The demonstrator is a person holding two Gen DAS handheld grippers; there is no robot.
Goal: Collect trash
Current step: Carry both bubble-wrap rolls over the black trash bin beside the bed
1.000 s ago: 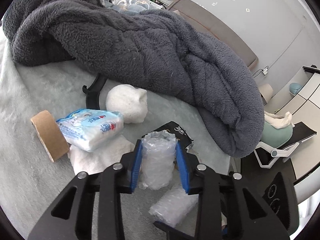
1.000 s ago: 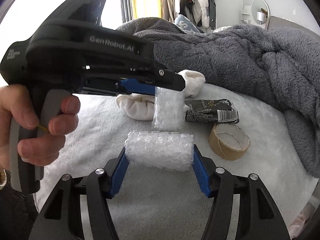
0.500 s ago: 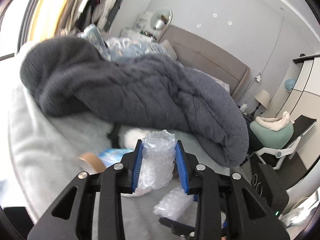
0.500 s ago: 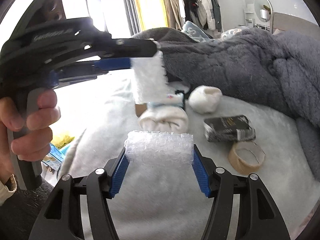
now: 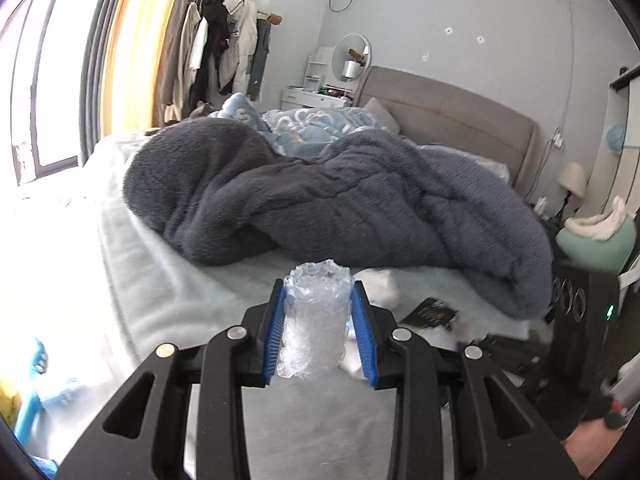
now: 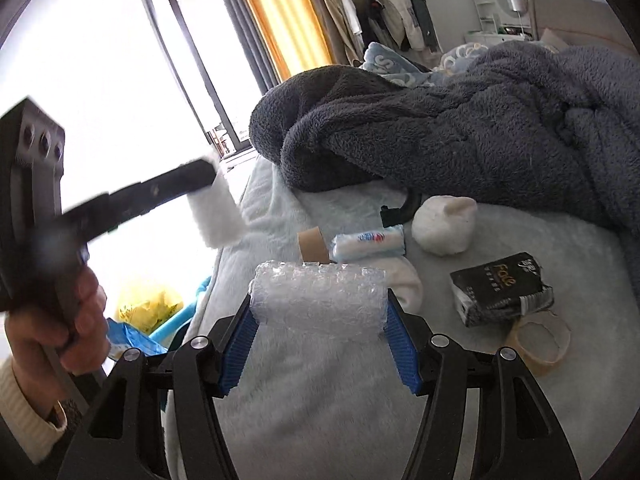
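My left gripper (image 5: 319, 312) is shut on an upright wad of clear bubble wrap (image 5: 316, 320), held above the bed. My right gripper (image 6: 319, 320) is shut on a wider roll of bubble wrap (image 6: 320, 300) lying crosswise between its blue pads. In the right wrist view the left gripper (image 6: 216, 200) shows blurred at the left, a hand (image 6: 60, 320) around its handle, its wrap a white smear. On the pale bed cover (image 6: 320, 420) lie a black packet (image 6: 500, 292), a tape ring (image 6: 536, 344), a cardboard roll (image 6: 312, 244), a blue-white tissue pack (image 6: 368, 244) and a white ball (image 6: 444, 224).
A big grey fleece blanket (image 6: 480, 128) is heaped across the back of the bed. Beside the bed at the lower left a yellow bag (image 6: 148, 304) sits in a blue bin (image 6: 180, 320). A window, curtains and a clothes rack (image 5: 228, 52) stand behind.
Both grippers have risen off the bed with their bubble wrap. The left one swung left toward the window side, away from the litter on the cover.
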